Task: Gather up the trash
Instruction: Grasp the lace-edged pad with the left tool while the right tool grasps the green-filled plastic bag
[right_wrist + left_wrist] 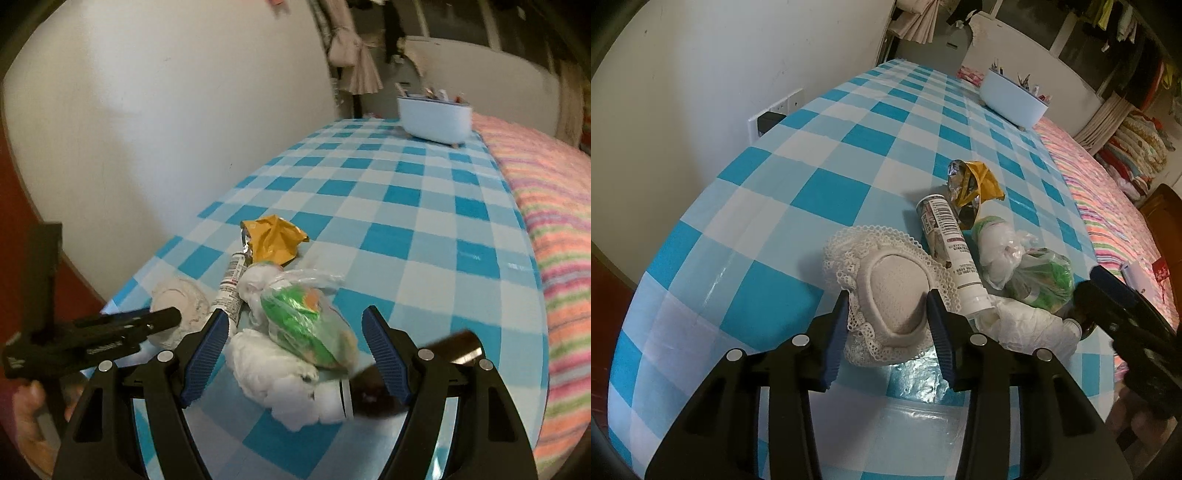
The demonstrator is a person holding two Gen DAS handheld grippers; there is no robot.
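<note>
left wrist view, gripper: the left gripper (888, 325) has its blue pads narrowed onto a beige padded fabric piece with a lace edge (886, 291), one pad against each flank, so it reads as gripped
left wrist view, trash pile: just right of the fabric piece lie a white barcoded tube (951, 254), a crumpled yellow foil wrapper (973, 188), a clear bag with green contents (1039, 280) and crumpled white tissue (1030, 325), all on the blue checked tablecloth (783, 177)
left wrist view, far end: a white tub holding small items (1014, 98) stands well apart at the table's far end; it may be the bin, though that cannot be told
left wrist view, other tool: the right gripper enters blurred at the right edge, near the bag
right wrist view, gripper: the right gripper (295, 354) stands wide and holds nothing; the bag with green contents (306, 325) and the tissue (273, 373) lie between its pads, untouched
right wrist view, near item: a dark bottle with a white cap (373, 391) lies blurred by the right pad
right wrist view, other tool: the left gripper (162, 321) reaches the fabric piece (177, 302) at left
step in hand: the left has picked its piece, judged ready to lift; the right is lining up on the pile
next move: the right must settle on one item, lower over it and close without scattering the rest
</note>
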